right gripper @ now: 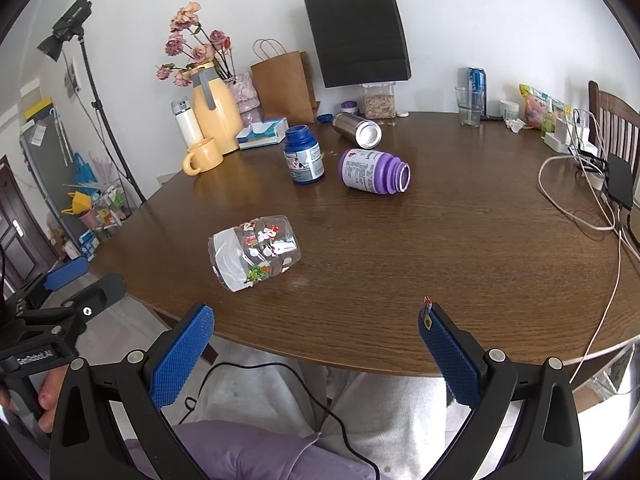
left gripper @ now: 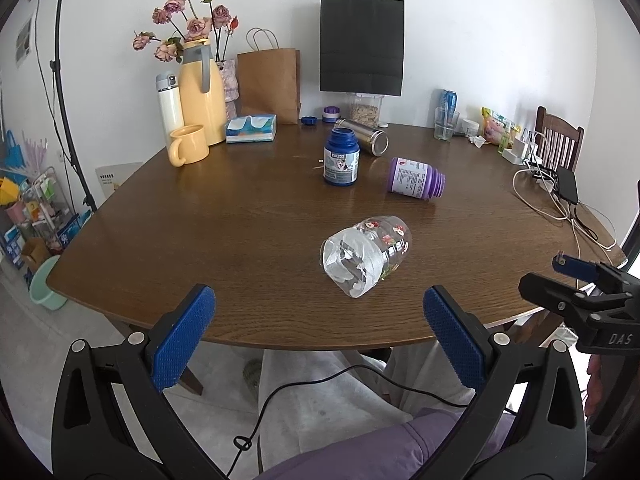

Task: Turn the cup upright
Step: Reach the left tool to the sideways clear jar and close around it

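A clear cup with colourful stickers and a white band (left gripper: 366, 254) lies on its side near the front edge of the brown table (left gripper: 240, 216). It also shows in the right wrist view (right gripper: 254, 252). My left gripper (left gripper: 318, 334) is open and empty, held just off the table's front edge, short of the cup. My right gripper (right gripper: 316, 346) is open and empty, at the front edge, to the right of the cup. The right gripper also shows in the left wrist view (left gripper: 576, 280), off the table's right front edge.
A blue bottle (left gripper: 341, 158) stands upright mid-table. A purple bottle (left gripper: 416, 178) and a steel tumbler (left gripper: 366, 136) lie on their sides behind it. A yellow mug (left gripper: 188, 145), yellow jug, tissue box, bags and glass stand at the back. Cables (left gripper: 560, 196) lie at right.
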`<state>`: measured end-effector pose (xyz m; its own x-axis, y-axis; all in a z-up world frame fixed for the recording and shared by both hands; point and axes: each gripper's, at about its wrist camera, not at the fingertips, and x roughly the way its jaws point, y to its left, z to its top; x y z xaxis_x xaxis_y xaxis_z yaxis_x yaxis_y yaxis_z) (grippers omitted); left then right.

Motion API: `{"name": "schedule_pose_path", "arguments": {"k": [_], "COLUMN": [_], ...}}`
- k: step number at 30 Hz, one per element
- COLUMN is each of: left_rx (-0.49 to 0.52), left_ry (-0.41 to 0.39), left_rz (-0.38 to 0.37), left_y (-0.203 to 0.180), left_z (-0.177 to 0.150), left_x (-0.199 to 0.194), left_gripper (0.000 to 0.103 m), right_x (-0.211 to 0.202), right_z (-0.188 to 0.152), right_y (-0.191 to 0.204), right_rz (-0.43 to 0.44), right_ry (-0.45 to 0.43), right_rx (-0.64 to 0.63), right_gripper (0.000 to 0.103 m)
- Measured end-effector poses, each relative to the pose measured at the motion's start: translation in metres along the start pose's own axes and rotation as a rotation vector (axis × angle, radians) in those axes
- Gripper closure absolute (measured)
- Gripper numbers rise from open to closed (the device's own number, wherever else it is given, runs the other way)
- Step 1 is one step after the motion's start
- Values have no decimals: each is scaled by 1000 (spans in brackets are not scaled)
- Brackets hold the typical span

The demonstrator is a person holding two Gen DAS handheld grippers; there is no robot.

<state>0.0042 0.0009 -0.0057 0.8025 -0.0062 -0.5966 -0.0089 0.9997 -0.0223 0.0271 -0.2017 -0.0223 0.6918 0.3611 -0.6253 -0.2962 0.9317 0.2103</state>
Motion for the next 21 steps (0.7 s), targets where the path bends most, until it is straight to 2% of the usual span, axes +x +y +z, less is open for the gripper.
{"name": "schedule_pose_path", "arguments": {"k": [4, 6, 8, 9, 13, 18, 21], "left_rx": [19, 63, 148, 155, 112, 65, 66], "left_ry": [-7, -43, 4, 1, 43, 92, 96], "left_rz": [-33, -102, -117, -126, -135, -126, -108], "left_y": [-3, -7, -15, -15, -9, 1, 7], "left_z": [-1, -1, -3, -4, -5, 1, 9], "left_x": [12, 27, 55, 64, 98, 129, 137], "left_gripper": [0, 0, 0, 0, 0, 0, 0], "right_x": [-2, 8, 25, 36, 77, 130, 145], "right_z": [11, 22, 31, 37, 54, 68, 75], "right_y": [0, -3, -6, -8, -14, -7, -3], "right_rz": [15, 62, 106, 119, 70, 63, 46], "right_ry": [-41, -52, -9, 18, 93, 192, 180], "right_rx": [-44, -90, -149, -171, -225, -313, -352], "right_gripper": [0, 0, 0, 0, 0, 0, 0]}}
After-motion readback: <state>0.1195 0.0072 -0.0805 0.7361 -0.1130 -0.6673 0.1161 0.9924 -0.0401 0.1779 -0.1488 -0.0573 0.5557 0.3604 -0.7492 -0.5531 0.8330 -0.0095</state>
